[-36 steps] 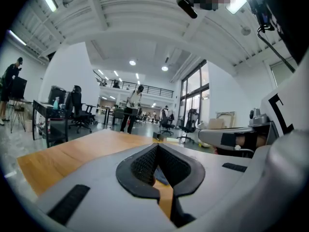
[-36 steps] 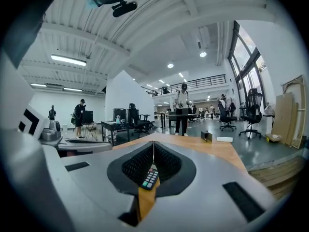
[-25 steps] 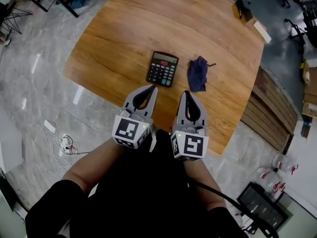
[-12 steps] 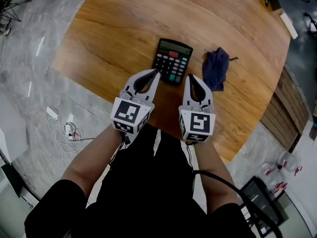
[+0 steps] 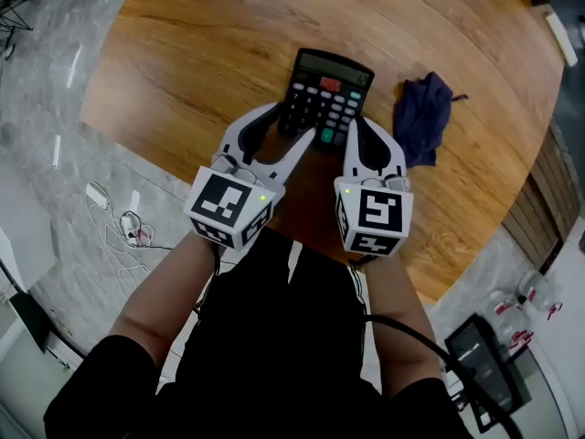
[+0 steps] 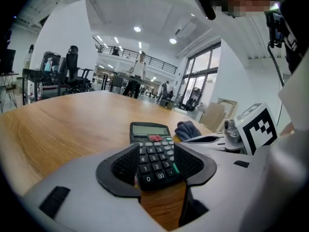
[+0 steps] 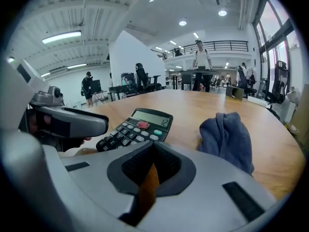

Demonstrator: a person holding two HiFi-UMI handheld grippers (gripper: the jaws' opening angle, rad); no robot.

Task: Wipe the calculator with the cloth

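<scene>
A black calculator point(image 5: 327, 94) lies flat on the round wooden table point(image 5: 201, 44), its display at the far end. To its right is a crumpled dark blue cloth point(image 5: 425, 117), touched by nothing. My left gripper point(image 5: 294, 126) has just been opening its jaws, and they now stand wide at the calculator's near end; in the left gripper view the calculator point(image 6: 153, 153) shows between the pads, which do not press on it. My right gripper point(image 5: 355, 124) is shut and empty, just right of the calculator's near corner, with the cloth point(image 7: 227, 137) ahead to its right.
The table's near edge runs just under both grippers. Cables point(image 5: 119, 236) lie on the grey floor at the left. Bottles point(image 5: 535, 291) and a dark screen point(image 5: 480, 364) sit on the floor at the lower right. Chairs and desks stand far behind.
Both grippers have come down and forward from the table's edge to the calculator's near end. The left jaws, shut before, now stand wide apart. The right jaws stay shut.
</scene>
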